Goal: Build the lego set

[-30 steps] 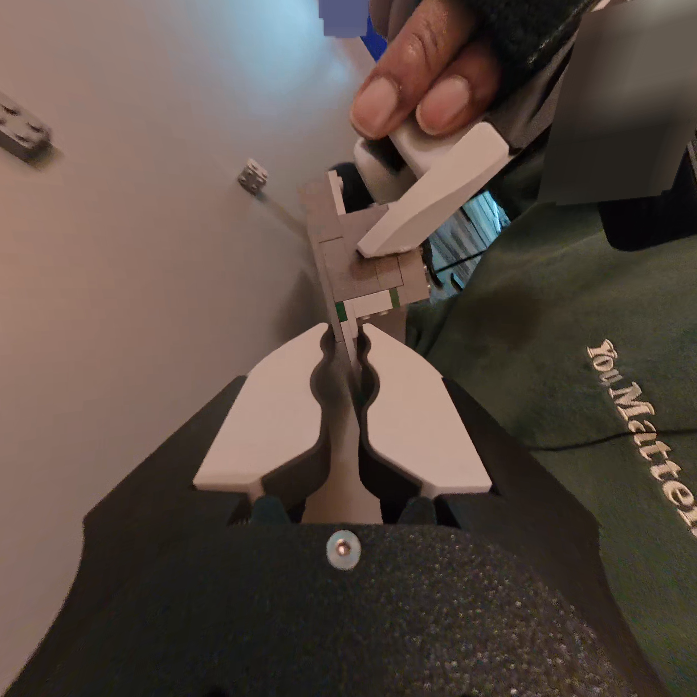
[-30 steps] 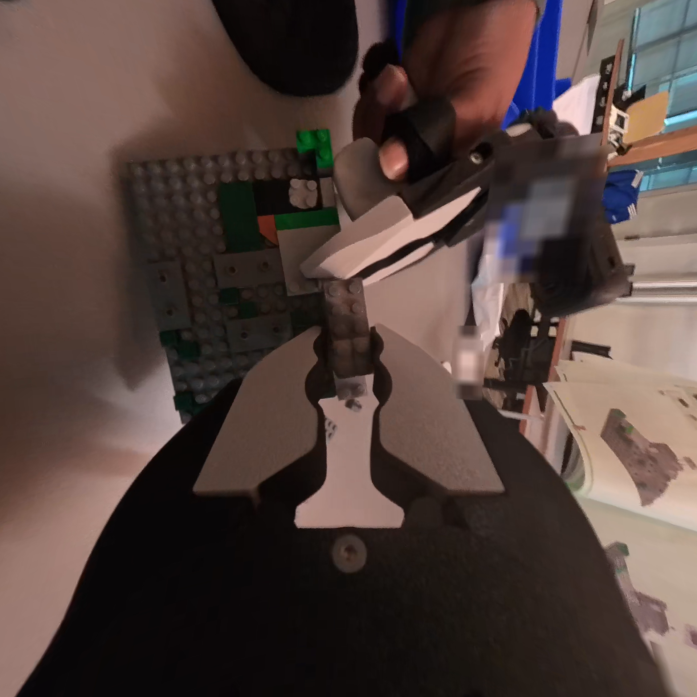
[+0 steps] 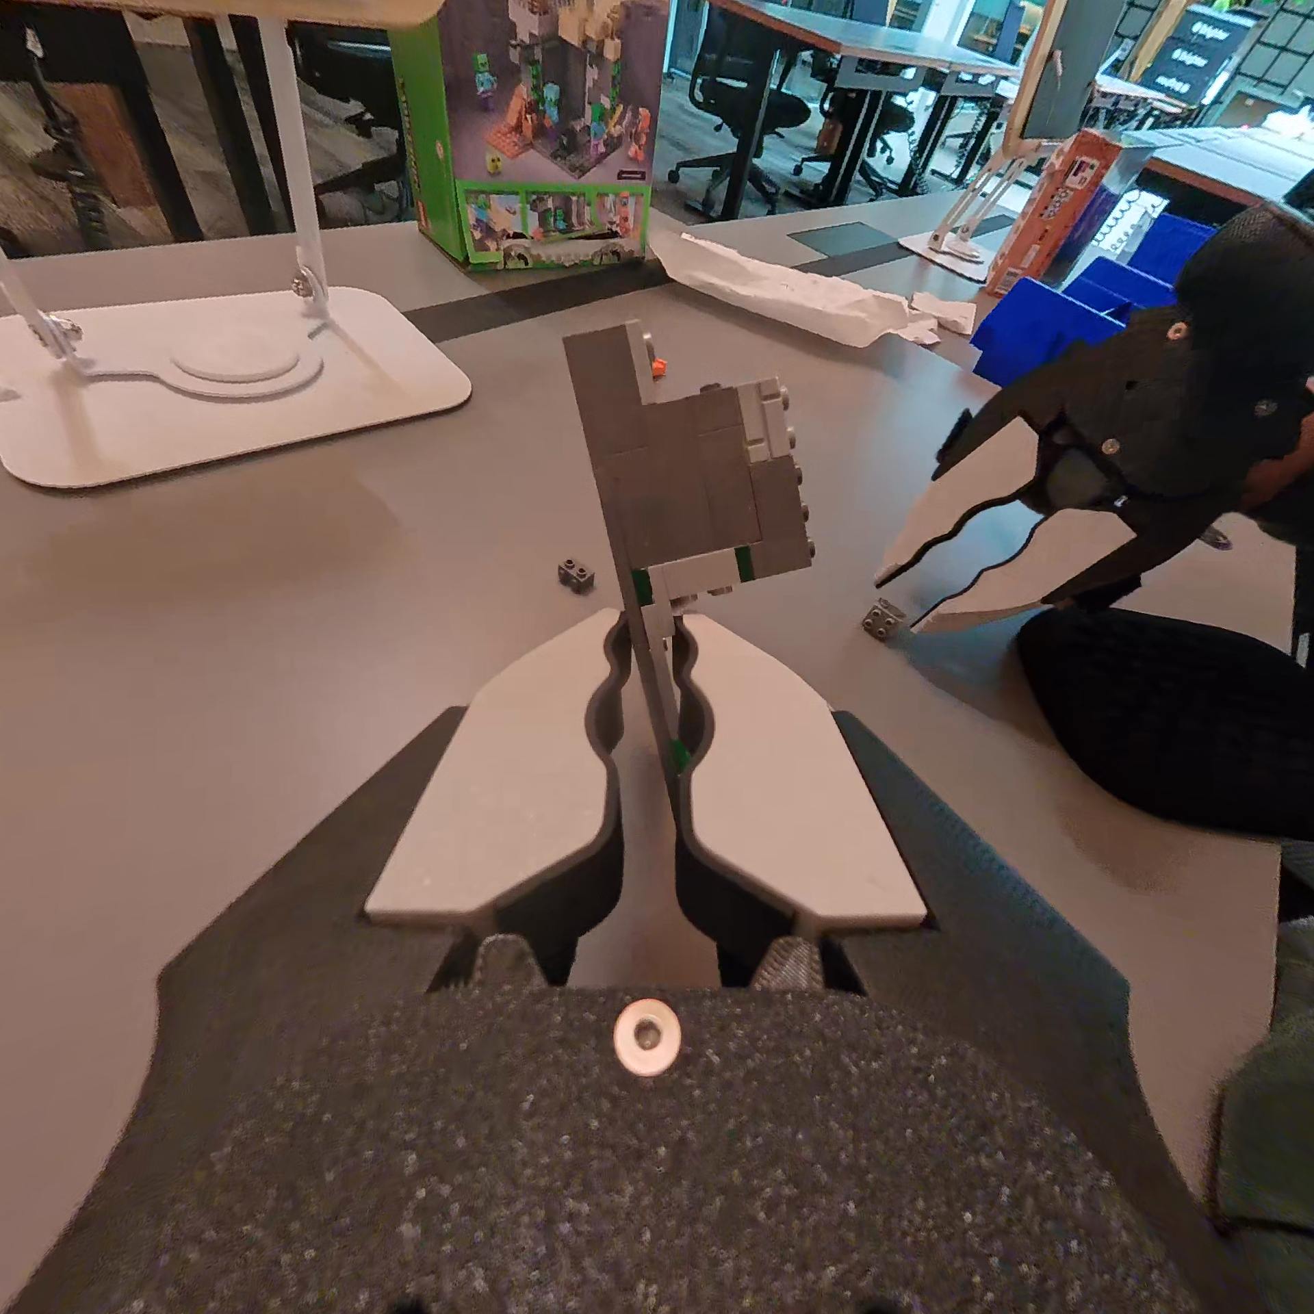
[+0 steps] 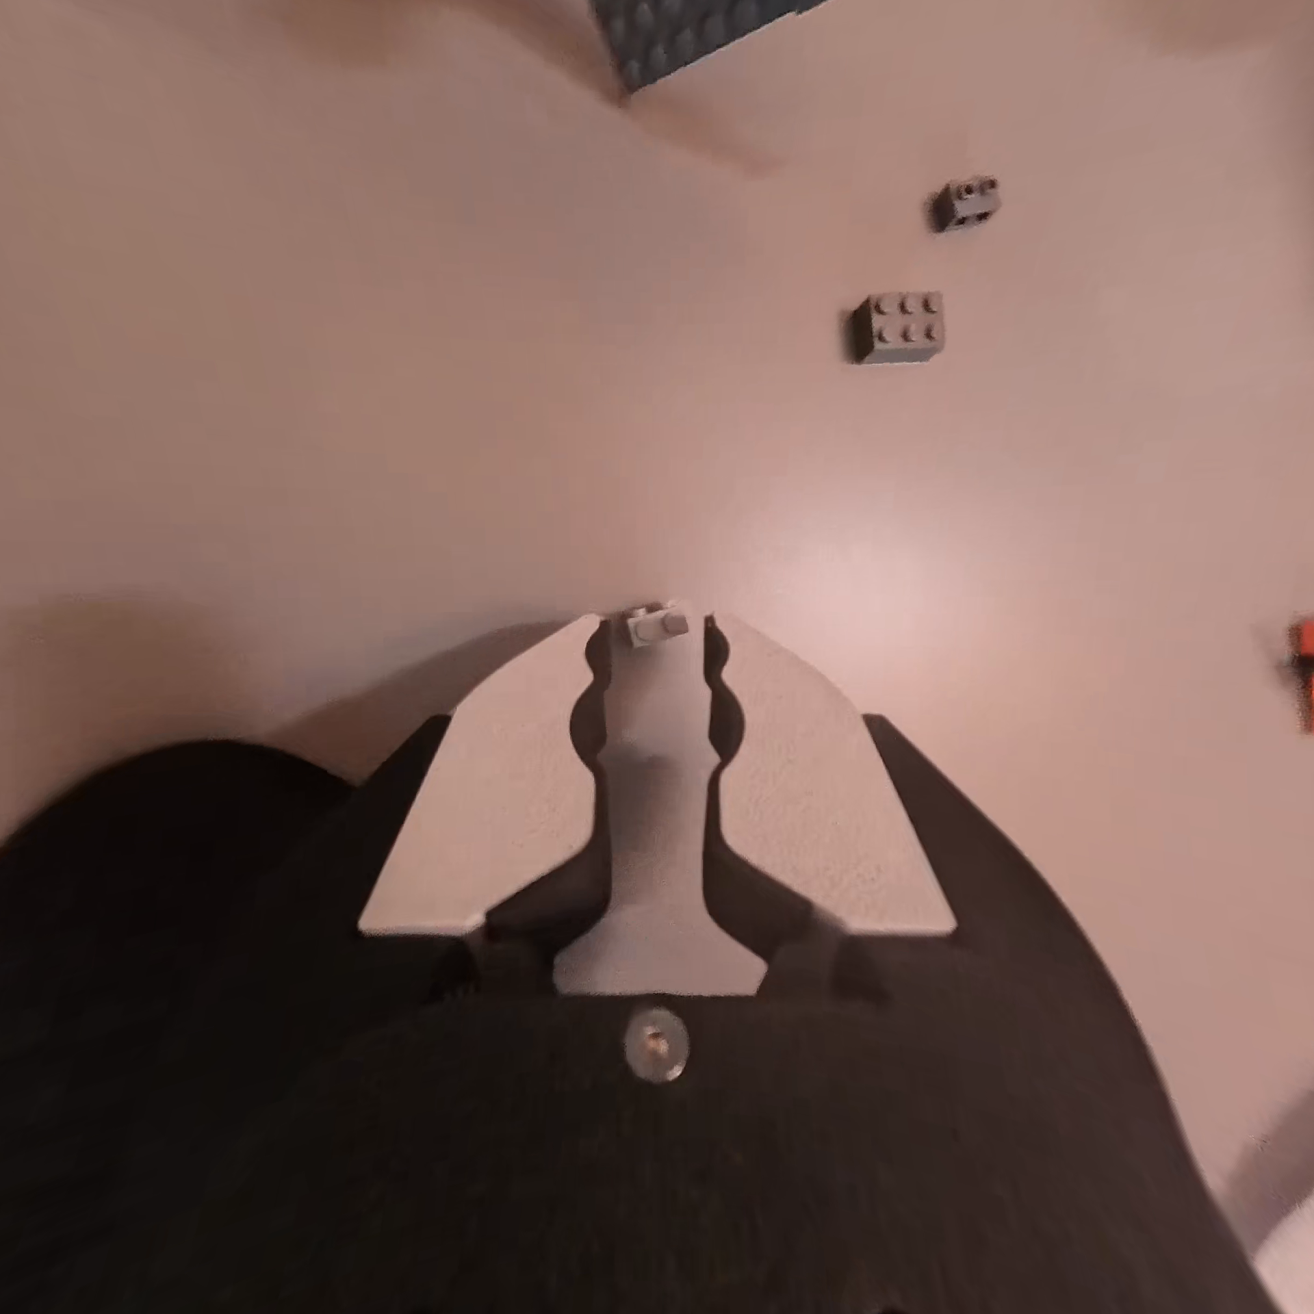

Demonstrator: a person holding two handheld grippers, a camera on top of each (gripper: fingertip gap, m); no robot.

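Now your grey tabletop (image 3: pixel 213 675) carries, at its far edge, a green cardboard set box (image 3: pixel 547 128) and a white flat-based stand (image 3: pixel 213 384). Your left tool (image 3: pixel 650 640) is clenched on the thin lower edge of a grey stepped brick wall with green and white bits (image 3: pixel 682 476), held upright above the tabletop. Your right tool (image 4: pixel 650 626) is parted, tips straddling a small light-grey studded piece (image 4: pixel 655 628) lying on the tabletop; a dark-grey six-stud brick (image 4: pixel 897 327) lies well beyond.

Grey table (image 3: pixel 213 640) bears loose bricks (image 4: pixel 897 327), box (image 3: pixel 547 135), perhaps paper (image 3: pixel 782 291).
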